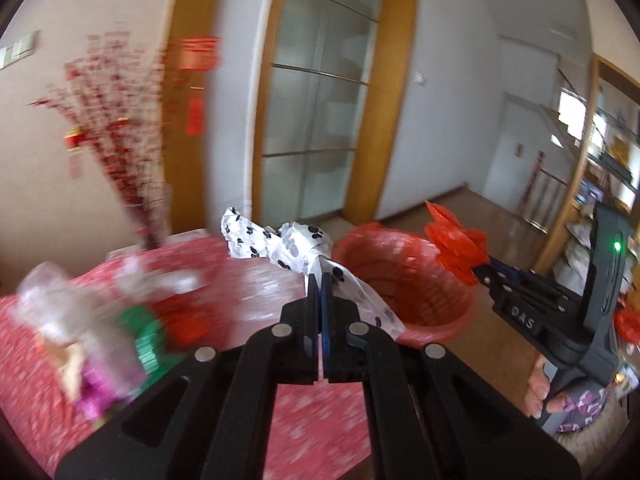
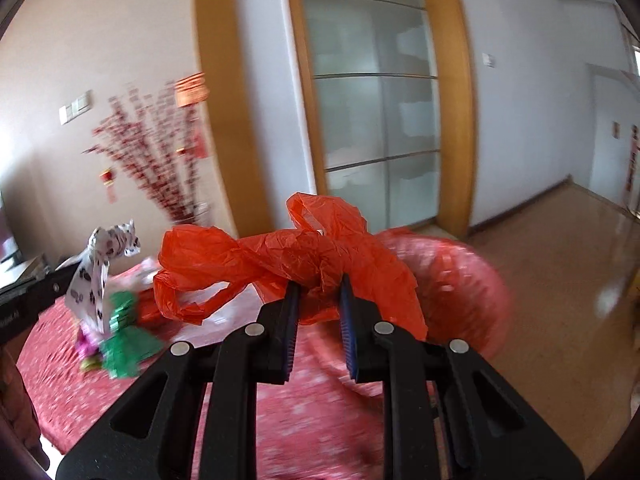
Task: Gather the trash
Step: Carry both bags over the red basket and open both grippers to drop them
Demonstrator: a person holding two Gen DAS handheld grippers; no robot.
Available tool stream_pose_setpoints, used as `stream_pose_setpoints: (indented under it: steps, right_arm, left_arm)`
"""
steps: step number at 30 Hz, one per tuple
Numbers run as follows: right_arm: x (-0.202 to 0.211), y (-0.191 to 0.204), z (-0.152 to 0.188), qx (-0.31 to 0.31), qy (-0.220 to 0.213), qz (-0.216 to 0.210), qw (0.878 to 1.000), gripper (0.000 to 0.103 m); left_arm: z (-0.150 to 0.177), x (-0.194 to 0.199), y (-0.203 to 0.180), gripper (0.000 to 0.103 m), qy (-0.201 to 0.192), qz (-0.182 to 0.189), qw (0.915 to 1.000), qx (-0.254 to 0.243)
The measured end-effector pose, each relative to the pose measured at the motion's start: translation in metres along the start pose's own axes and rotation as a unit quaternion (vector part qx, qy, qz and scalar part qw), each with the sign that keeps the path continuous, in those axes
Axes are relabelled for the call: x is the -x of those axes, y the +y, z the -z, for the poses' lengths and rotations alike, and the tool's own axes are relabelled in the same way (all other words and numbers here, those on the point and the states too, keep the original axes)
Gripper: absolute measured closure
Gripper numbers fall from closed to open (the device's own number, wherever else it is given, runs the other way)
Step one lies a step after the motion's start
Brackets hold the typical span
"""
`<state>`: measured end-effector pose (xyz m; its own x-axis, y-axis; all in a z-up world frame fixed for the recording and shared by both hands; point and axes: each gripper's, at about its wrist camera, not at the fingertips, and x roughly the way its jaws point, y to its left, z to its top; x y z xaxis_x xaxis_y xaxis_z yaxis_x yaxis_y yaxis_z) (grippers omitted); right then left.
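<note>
Above the red patterned tablecloth point(image 1: 312, 412), the left gripper point(image 1: 320, 280) has its jaws pressed nearly together on a strip of white wrapper printed with black paw marks point(image 1: 280, 240), which stands up crumpled above the fingertips and trails down to the right of them. Just beyond it, at the table's far right edge, sits a red bin lined with a red bag point(image 1: 404, 280), its mouth open toward the camera. The right gripper point(image 2: 318, 284) pinches a bunched orange-red plastic bag point(image 2: 296, 256) between its blue-padded fingers point(image 2: 347, 320), the jaws set narrow around the wad; loops and handles of the bag spill out to the left and upward, hiding much of the bin's near rim point(image 2: 472, 272) in the right wrist view. In the left wrist view that same bag point(image 1: 456, 248) hangs beside the bin's right side, above the wooden floor point(image 1: 448, 208). On the table to the left lie a green foil wrapper point(image 2: 124, 344), a pink scrap point(image 2: 86, 346) touching it, and a blurred clear plastic piece point(image 1: 68, 304). A vase of red blossom branches point(image 1: 124, 136) stands at the table's far side, against the beige wall, with a frosted glass door in a wood frame point(image 1: 316, 100) behind the bin
</note>
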<state>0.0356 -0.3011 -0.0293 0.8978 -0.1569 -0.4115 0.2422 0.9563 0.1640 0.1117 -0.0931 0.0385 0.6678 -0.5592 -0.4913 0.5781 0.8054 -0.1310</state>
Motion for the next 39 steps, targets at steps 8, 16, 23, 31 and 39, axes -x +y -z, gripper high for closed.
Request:
stream_pose_setpoints:
  steps: [8,16,23,31,39]
  right_arm:
    - [-0.023,-0.052,-0.014,-0.029,0.005,0.036,0.999,0.083]
    - [-0.046,-0.076,-0.02,-0.048,0.014,0.041,0.998,0.083]
    - [-0.063,-0.088,-0.024,-0.069,0.022,0.031,0.997,0.082]
    - [-0.068,-0.098,-0.021,-0.09,0.024,0.036,0.995,0.058]
    - [-0.058,-0.083,-0.019,-0.069,0.016,0.051,0.996,0.056]
  left_arm:
    - [-0.016,-0.082,-0.047,0.1,0.029,0.061,0.9976,-0.016]
    - [-0.023,-0.145,-0.071,0.1,0.064,0.087,0.9941,-0.011]
    - [-0.019,-0.178,-0.081,0.1,0.085,0.094,0.9917,-0.021]
    - [-0.005,-0.194,-0.065,0.078,0.109,0.072,0.9914,-0.007]
    - [0.011,-0.157,-0.036,0.059,0.08,0.01,0.9968,-0.006]
